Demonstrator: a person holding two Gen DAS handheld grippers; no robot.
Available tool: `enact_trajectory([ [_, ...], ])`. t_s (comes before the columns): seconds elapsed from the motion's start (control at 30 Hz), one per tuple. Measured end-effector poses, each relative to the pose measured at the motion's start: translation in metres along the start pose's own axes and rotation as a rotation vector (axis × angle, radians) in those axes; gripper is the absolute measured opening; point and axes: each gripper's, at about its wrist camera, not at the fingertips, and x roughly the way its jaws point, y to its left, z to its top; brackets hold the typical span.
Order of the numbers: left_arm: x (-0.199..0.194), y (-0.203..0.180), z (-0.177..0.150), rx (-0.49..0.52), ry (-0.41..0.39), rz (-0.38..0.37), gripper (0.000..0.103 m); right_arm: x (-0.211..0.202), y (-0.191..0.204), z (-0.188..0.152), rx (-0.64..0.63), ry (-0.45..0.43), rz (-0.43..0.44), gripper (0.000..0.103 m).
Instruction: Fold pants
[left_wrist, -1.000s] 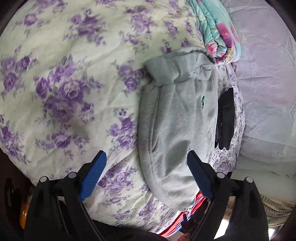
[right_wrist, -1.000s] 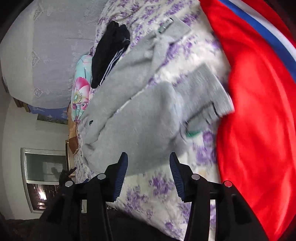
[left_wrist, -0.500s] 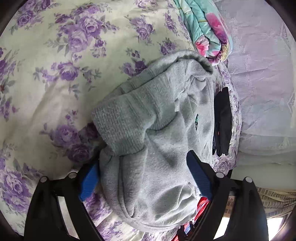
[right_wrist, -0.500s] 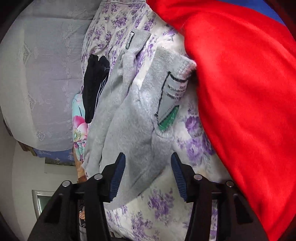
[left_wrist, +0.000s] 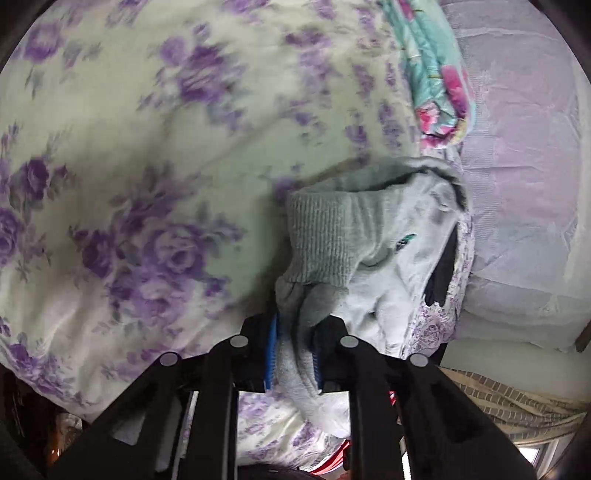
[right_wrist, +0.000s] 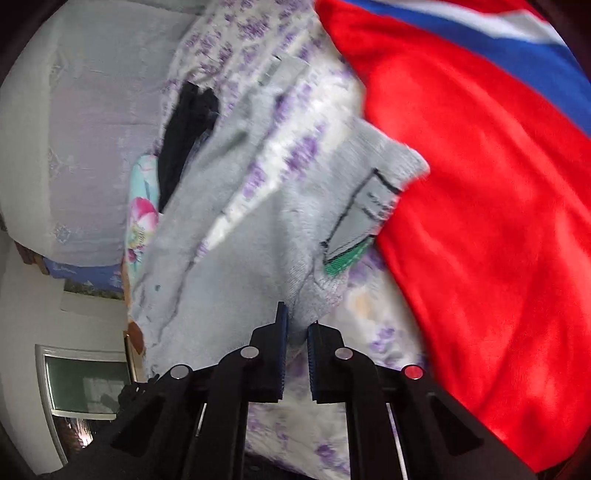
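The grey pants (left_wrist: 373, 258) lie bunched on the floral bed sheet (left_wrist: 129, 184), with a ribbed cuff folded over on top. My left gripper (left_wrist: 295, 354) is shut on a fold of the grey fabric, which hangs between its blue pads. In the right wrist view the grey pants (right_wrist: 251, 251) spread across the sheet, a ribbed cuff with a grey and green label (right_wrist: 354, 229) at the right. My right gripper (right_wrist: 295, 343) is shut on the near edge of the pants.
A red blanket with blue and white stripes (right_wrist: 480, 221) lies right beside the pants. A black garment (right_wrist: 184, 133) and a folded teal floral quilt (left_wrist: 432, 70) lie at the far side, next to a pale lilac bed cover (left_wrist: 524, 184). A window (right_wrist: 85, 384) shows low left.
Both grippers have closed from open onto the grey pants. The left one has gathered and lifted the fabric, so the cuff end now lies folded over the rest.
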Motion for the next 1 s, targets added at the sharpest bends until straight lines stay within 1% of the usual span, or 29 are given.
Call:
enact_trajectory([
  [0.03, 0.004, 0.012, 0.001, -0.046, 0.001, -0.035, 0.019, 0.001, -0.006, -0.002, 0.022, -0.004, 0.026, 0.011],
  [0.07, 0.004, 0.020, 0.000, -0.094, 0.004, -0.092, 0.020, -0.002, -0.007, -0.002, 0.041, 0.000, 0.050, 0.015],
  [0.1, 0.000, 0.022, -0.001, -0.121, 0.012, -0.121, 0.025, -0.007, -0.005, -0.001, 0.042, 0.010, 0.053, 0.019],
  [0.13, -0.006, 0.019, -0.003, -0.117, 0.012, -0.117, 0.037, -0.015, -0.001, 0.000, 0.017, 0.009, 0.037, 0.030],
  [0.17, -0.015, 0.012, -0.005, -0.086, -0.003, -0.086, 0.043, -0.024, 0.005, 0.001, -0.022, 0.001, 0.002, 0.041],
  [0.2, -0.026, 0.002, -0.007, -0.036, -0.029, -0.040, 0.054, -0.035, 0.011, 0.003, -0.059, -0.007, -0.042, 0.043],
  [0.23, -0.038, -0.011, -0.010, 0.025, -0.061, 0.002, 0.059, -0.046, 0.016, 0.005, -0.081, -0.021, -0.071, 0.043],
  [0.27, -0.046, -0.023, -0.012, 0.079, -0.083, 0.022, 0.059, -0.056, 0.021, 0.007, -0.097, -0.051, -0.093, 0.043],
  [0.3, -0.054, -0.036, -0.014, 0.127, -0.095, 0.023, 0.059, -0.067, 0.030, 0.010, -0.117, -0.102, -0.120, 0.043],
  [0.33, -0.056, -0.051, -0.017, 0.171, -0.098, 0.007, 0.059, -0.072, 0.040, 0.014, -0.148, -0.146, -0.128, 0.043],
  [0.37, -0.052, -0.066, -0.019, 0.218, -0.083, -0.012, 0.059, -0.072, 0.053, 0.018, -0.184, -0.173, -0.110, 0.043],
  [0.4, -0.045, -0.080, -0.018, 0.259, -0.054, -0.021, 0.059, -0.065, 0.069, 0.022, -0.222, -0.180, -0.071, 0.043],
  [0.43, -0.033, -0.096, -0.016, 0.295, -0.032, -0.024, 0.059, -0.051, 0.087, 0.026, -0.262, -0.165, -0.035, 0.043],
  [0.5, -0.002, -0.129, -0.008, 0.365, 0.013, -0.024, 0.059, -0.010, 0.128, 0.033, -0.354, -0.115, -0.007, 0.043],
  [0.57, 0.030, -0.169, 0.002, 0.454, 0.026, -0.011, 0.059, 0.030, 0.168, 0.035, -0.477, -0.080, -0.014, 0.043],
  [0.63, 0.055, -0.197, 0.017, 0.503, 0.031, 0.015, 0.059, 0.068, 0.208, 0.033, -0.610, -0.074, -0.065, 0.043],
  [0.7, 0.078, -0.216, 0.042, 0.487, 0.035, 0.028, 0.059, 0.098, 0.238, 0.035, -0.693, -0.065, -0.103, 0.043],
  [0.73, 0.086, -0.222, 0.055, 0.476, 0.023, 0.047, 0.059, 0.111, 0.247, 0.037, -0.716, -0.067, -0.124, 0.043],
  [0.8, 0.101, -0.225, 0.080, 0.444, 0.005, 0.094, 0.059, 0.136, 0.256, 0.046, -0.740, -0.064, -0.198, 0.043],
  [0.87, 0.119, -0.218, 0.104, 0.399, 0.025, 0.121, 0.059, 0.160, 0.250, 0.052, -0.722, -0.012, -0.260, 0.043],
  [0.9, 0.127, -0.212, 0.114, 0.370, 0.033, 0.133, 0.059, 0.170, 0.243, 0.055, -0.702, 0.010, -0.274, 0.043],
  [0.93, 0.135, -0.208, 0.124, 0.343, 0.045, 0.132, 0.059, 0.176, 0.236, 0.056, -0.692, 0.025, -0.283, 0.043],
  [0.97, 0.141, -0.204, 0.132, 0.319, 0.056, 0.113, 0.059, 0.179, 0.234, 0.056, -0.697, 0.024, -0.283, 0.043],
  [1.0, 0.143, -0.203, 0.138, 0.298, 0.062, 0.085, 0.063, 0.180, 0.234, 0.057, -0.707, 0.018, -0.283, 0.043],
])
